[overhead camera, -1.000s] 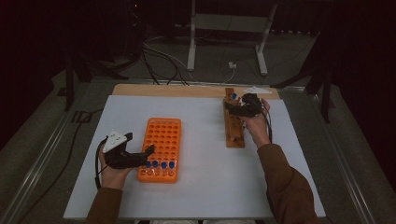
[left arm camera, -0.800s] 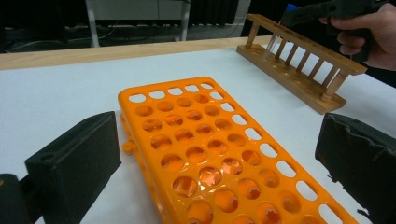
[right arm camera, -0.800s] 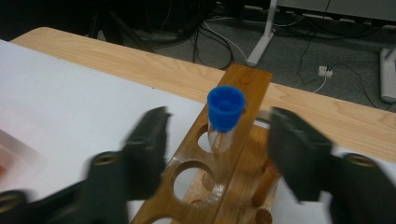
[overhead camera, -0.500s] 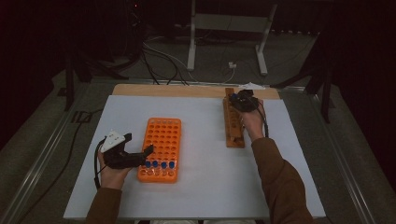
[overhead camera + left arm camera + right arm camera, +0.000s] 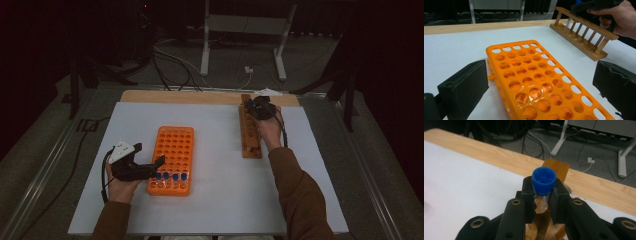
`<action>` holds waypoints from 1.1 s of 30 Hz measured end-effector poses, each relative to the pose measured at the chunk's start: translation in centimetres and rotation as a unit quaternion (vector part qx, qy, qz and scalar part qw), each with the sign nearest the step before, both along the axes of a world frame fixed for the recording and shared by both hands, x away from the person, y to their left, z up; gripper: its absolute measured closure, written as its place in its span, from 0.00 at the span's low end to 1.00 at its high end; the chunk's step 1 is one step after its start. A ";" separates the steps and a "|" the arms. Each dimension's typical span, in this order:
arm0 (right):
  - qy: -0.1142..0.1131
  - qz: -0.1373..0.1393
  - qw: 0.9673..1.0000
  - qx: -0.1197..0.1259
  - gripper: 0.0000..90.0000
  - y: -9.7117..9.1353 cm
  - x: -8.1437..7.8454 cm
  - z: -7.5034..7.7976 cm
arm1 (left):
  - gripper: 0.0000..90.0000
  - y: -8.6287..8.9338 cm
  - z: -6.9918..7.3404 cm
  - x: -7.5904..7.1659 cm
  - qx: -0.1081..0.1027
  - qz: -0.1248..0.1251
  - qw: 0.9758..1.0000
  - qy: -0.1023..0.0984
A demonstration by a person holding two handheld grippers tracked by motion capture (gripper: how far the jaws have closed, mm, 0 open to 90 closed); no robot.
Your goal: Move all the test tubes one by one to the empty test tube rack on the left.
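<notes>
The right tool [image 5: 252, 104] gripped a clear tube with a blue cap [image 5: 544, 180]. Its jaws had just been closing, and they pressed on the tube from both sides just below the cap. In the right gripper view the tube stood upright between the jaw tips, directly above the wooden rack [image 5: 543, 225], at the far end of that rack. In the high view the right hand [image 5: 269, 131] held the tool over the far end of the wooden rack [image 5: 248, 135], which lay lengthwise under and behind the tool on the white desk [image 5: 215, 200].

The left tool [image 5: 159, 161] was open, its jaws standing wide apart with nothing pressed between them. The orange rack [image 5: 536, 80] lay directly ahead of this tool and partly between its jaws. In the high view the left hand [image 5: 120, 182] rested on the desk at the near left corner of the orange rack [image 5: 172, 150]. Four blue-capped tubes [image 5: 170, 176] stood in the near rows of the orange rack, just beside the left tool's tip. The two tools were well apart.
</notes>
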State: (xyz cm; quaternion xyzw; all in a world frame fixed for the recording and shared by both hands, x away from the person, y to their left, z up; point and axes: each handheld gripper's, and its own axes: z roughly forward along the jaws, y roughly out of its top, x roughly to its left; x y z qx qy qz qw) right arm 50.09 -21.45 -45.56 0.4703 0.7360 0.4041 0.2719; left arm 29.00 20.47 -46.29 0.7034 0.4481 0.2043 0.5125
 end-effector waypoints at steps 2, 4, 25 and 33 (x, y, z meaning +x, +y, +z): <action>-0.004 -0.002 1.000 0.006 0.86 0.0 -0.2 0.4 | 0.01 0.0 0.0 0.0 0.001 0.000 1.000 0.000; -0.013 -0.002 1.000 0.007 0.86 0.0 -0.5 1.0 | 0.01 -0.1 0.0 0.0 0.002 0.000 1.000 0.000; -0.059 0.009 0.998 0.016 0.86 -0.9 -2.1 4.6 | 0.01 -0.1 0.0 -0.1 0.002 0.000 1.000 -0.001; -0.075 0.028 0.997 0.011 0.86 -0.5 -3.4 5.8 | 0.01 -0.2 0.0 0.0 0.004 0.000 1.000 -0.001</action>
